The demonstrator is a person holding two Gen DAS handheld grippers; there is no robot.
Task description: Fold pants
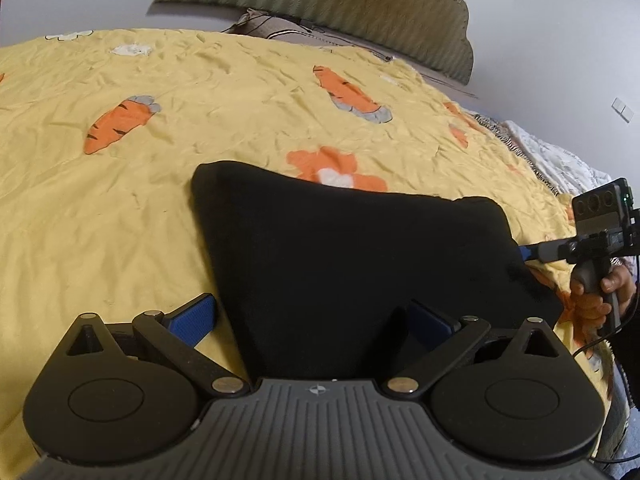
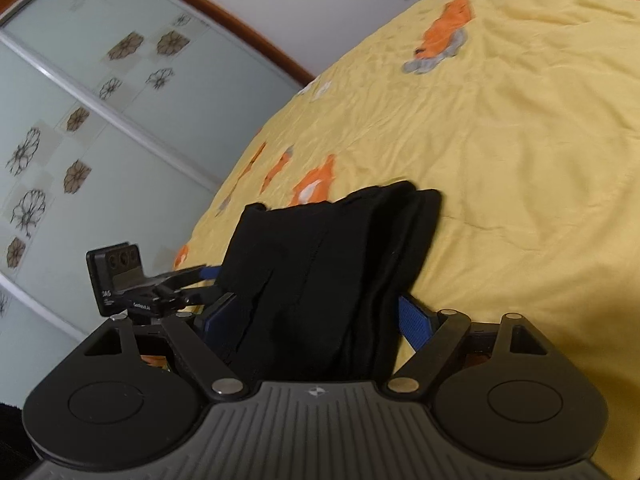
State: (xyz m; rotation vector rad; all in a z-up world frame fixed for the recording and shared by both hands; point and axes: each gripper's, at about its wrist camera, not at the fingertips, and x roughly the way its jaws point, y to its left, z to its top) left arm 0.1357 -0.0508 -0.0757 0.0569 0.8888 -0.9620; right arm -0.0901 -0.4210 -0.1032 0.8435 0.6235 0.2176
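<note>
Closest to the left wrist camera, the left gripper [image 1: 312, 320] has its blue-padded fingers [image 1: 194, 318] spread wide apart. One pad lies on the yellow bedspread [image 1: 120, 208] just beside the pants; the other sits over the black cloth, and neither presses on it. Between and beyond them lie the black pants [image 1: 360, 264], folded into a compact, roughly square bundle flat on the bed. At the bundle's right edge the right gripper [image 1: 532, 250] reaches in, its handle held by a hand [image 1: 592, 304].

From the right wrist camera, the right gripper [image 2: 320, 316] also stands with its fingers [image 2: 416, 316] apart, the near end of the pants [image 2: 320, 272] lying between them; whether a pad touches the cloth I cannot tell. Stacked layers show along the bundle's right edge. On its left side the left gripper [image 2: 200, 276] comes in with its camera block behind it.

Farther off, the bedspread shows orange carrot prints [image 1: 120, 122] and flower prints. Beyond the bed are a green headboard [image 1: 340, 4] in the left view and frosted sliding doors [image 2: 100, 112] with flower patterns in the right.
</note>
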